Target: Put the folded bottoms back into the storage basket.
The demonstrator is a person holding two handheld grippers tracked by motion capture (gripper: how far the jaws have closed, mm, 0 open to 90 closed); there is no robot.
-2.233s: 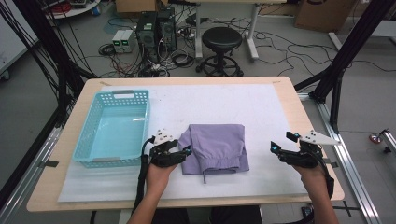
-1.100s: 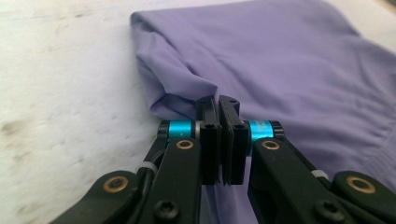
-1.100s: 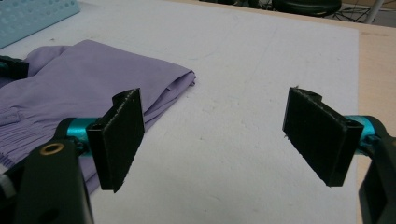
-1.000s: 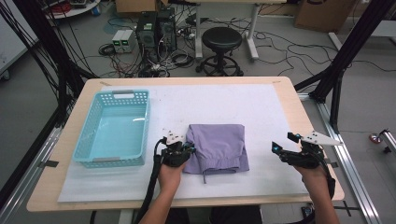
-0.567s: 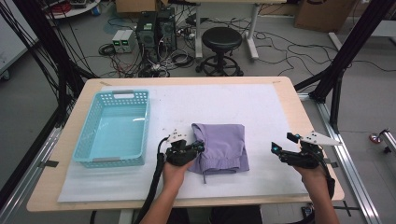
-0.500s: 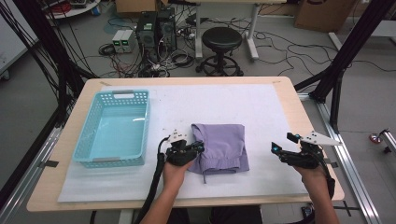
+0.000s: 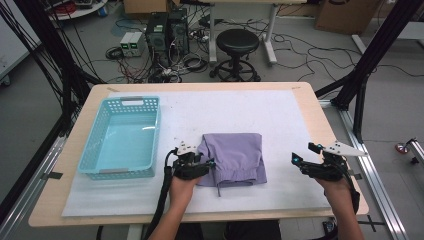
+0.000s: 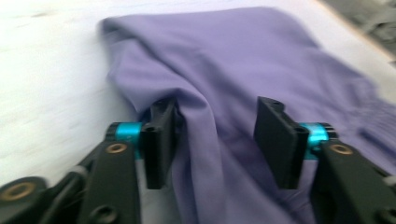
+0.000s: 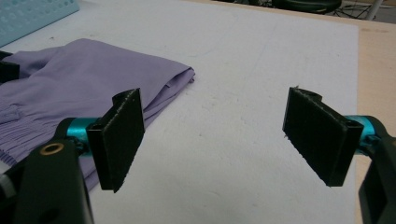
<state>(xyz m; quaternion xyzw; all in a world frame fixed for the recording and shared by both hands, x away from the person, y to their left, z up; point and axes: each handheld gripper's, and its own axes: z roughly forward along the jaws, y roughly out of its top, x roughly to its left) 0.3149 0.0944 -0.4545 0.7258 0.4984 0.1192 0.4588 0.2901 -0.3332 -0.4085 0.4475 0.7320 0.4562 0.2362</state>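
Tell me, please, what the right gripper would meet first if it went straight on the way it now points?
Probably the right edge of the folded purple cloth; the right gripper points leftward at it over bare white mat.

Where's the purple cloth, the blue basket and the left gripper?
purple cloth (image 7: 235,157), high view, middle of the folded fabric.
blue basket (image 7: 90,150), high view, its left wall.
left gripper (image 8: 217,140), left gripper view, midway between its fingertips.
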